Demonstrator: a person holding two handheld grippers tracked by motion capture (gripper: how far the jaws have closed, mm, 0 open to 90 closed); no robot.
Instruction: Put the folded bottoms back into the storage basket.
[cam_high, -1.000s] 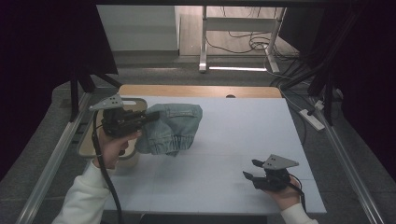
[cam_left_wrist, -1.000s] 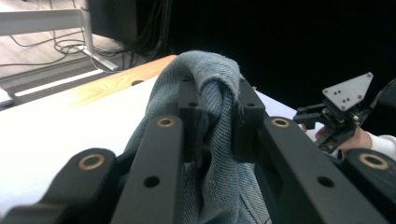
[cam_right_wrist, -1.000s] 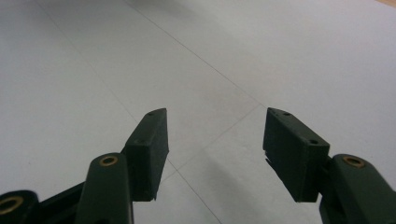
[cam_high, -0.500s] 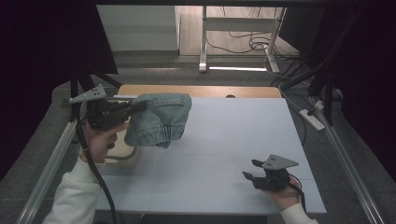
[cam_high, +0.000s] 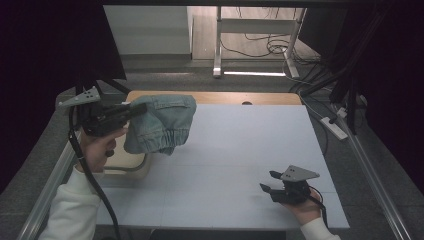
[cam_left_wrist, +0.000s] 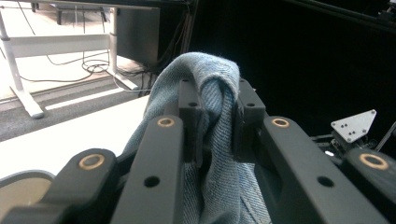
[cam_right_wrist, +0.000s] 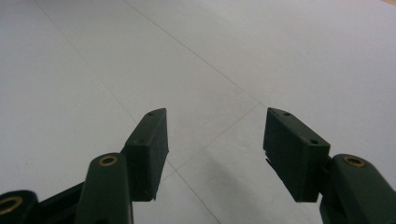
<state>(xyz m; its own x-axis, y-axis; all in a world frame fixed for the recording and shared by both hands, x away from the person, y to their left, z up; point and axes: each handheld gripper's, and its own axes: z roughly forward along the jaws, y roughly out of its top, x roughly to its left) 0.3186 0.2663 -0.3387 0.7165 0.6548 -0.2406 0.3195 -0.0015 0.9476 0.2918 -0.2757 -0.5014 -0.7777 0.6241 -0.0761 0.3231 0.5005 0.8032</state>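
A bundle of blue denim clothing (cam_high: 162, 122) hangs in the air over the table's left edge, held by my left gripper (cam_high: 139, 108), which is shut on a fold of it. In the left gripper view the denim (cam_left_wrist: 215, 140) is pinched between the two black pads, with the fold bulging above them. My right gripper (cam_high: 267, 182) rests low at the table's front right, open, with nothing between its fingers; its own view shows the gripper (cam_right_wrist: 215, 154) above bare white tabletop (cam_right_wrist: 140, 56).
A round pale stool or bin (cam_high: 125, 165) stands by the table's left edge, below the denim. A wooden board (cam_high: 225, 97) runs along the table's far edge. A power strip (cam_high: 335, 127) lies off the right side. Cables and desk legs are beyond.
My left gripper has lifted the denim up off the table and carried it toward the left and back. The right gripper has stayed where it was.
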